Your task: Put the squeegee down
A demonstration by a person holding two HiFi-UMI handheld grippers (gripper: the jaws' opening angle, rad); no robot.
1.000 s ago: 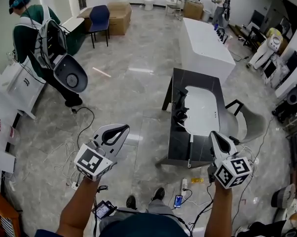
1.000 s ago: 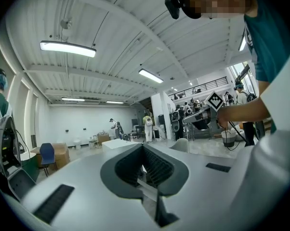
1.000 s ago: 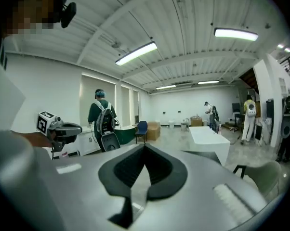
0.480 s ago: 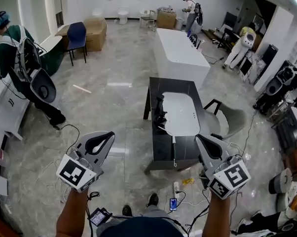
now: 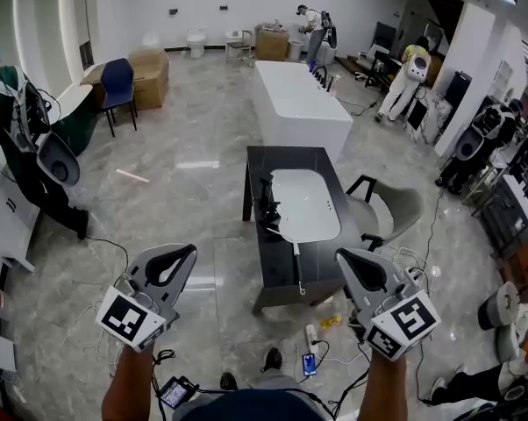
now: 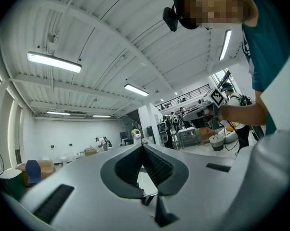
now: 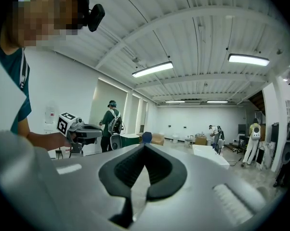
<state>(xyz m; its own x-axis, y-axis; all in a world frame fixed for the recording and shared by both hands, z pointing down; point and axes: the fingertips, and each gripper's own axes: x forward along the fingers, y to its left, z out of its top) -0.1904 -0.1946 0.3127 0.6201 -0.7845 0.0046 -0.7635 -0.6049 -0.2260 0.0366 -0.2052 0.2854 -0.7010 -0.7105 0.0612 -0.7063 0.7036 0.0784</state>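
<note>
L gripper & R gripper: jaws pressed together, empty. Prob squeegee at 12 o'clock on table; looks light and stiff, so grab the handle.

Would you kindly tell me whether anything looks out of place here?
Only clutter: a power strip, a yellow scrap and what looks like a phone lie by the near end of the dark table, a trip risk. Farther left, a pale stick lies alone on the floor.
</note>
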